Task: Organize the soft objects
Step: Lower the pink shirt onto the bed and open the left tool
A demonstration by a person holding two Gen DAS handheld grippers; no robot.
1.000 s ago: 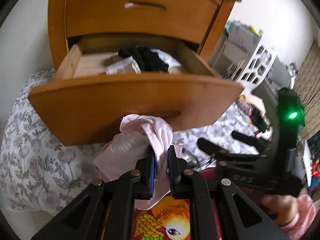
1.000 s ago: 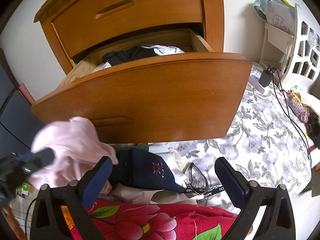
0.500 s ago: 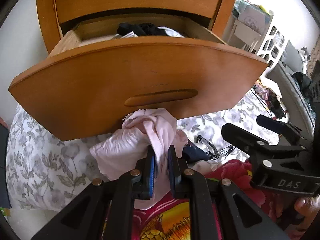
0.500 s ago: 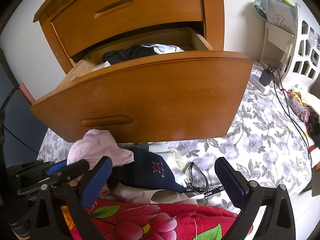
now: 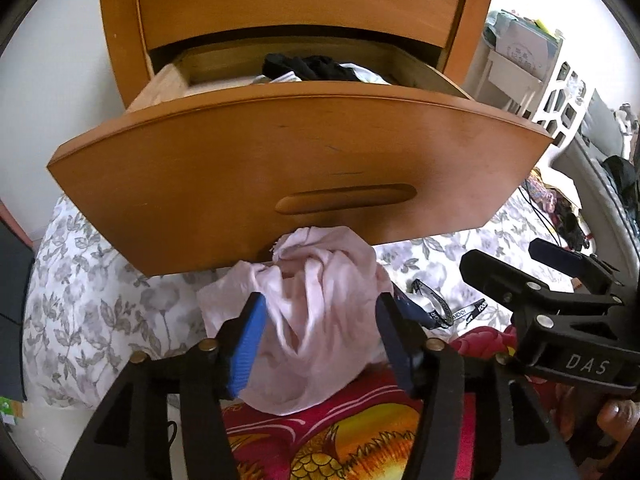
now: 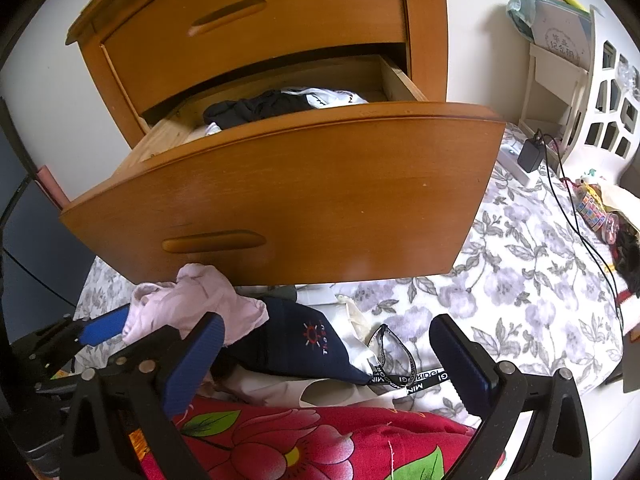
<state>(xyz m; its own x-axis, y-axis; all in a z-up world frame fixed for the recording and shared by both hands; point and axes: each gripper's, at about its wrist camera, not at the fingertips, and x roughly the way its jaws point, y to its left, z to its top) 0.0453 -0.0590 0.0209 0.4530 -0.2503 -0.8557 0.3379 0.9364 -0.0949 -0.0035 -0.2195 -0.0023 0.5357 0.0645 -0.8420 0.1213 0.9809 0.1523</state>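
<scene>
A crumpled pink cloth (image 5: 328, 264) lies on the pile of clothes below the open wooden drawer (image 5: 280, 176). My left gripper (image 5: 320, 308) straddles it, jaws opening, and the blue pads stand clear of the fabric on both sides. In the right wrist view the pink cloth (image 6: 192, 300) rests against a navy cap (image 6: 304, 340), with the left gripper (image 6: 104, 324) beside it. My right gripper (image 6: 326, 332) hovers open over the cap, holding nothing. Black and white garments (image 6: 256, 108) lie inside the drawer (image 6: 300, 188).
A black-and-white lanyard (image 6: 400, 364) lies right of the cap, on a floral sheet (image 6: 520, 280). A red flowered blanket (image 6: 300, 440) is nearest me. A black charger with its cable (image 6: 532, 152) and a white shelf unit (image 6: 600, 92) stand at the right.
My left gripper came down in front of the drawer with the pink cloth, then its jaws parted and let the cloth go onto the pile. The right gripper stayed still.
</scene>
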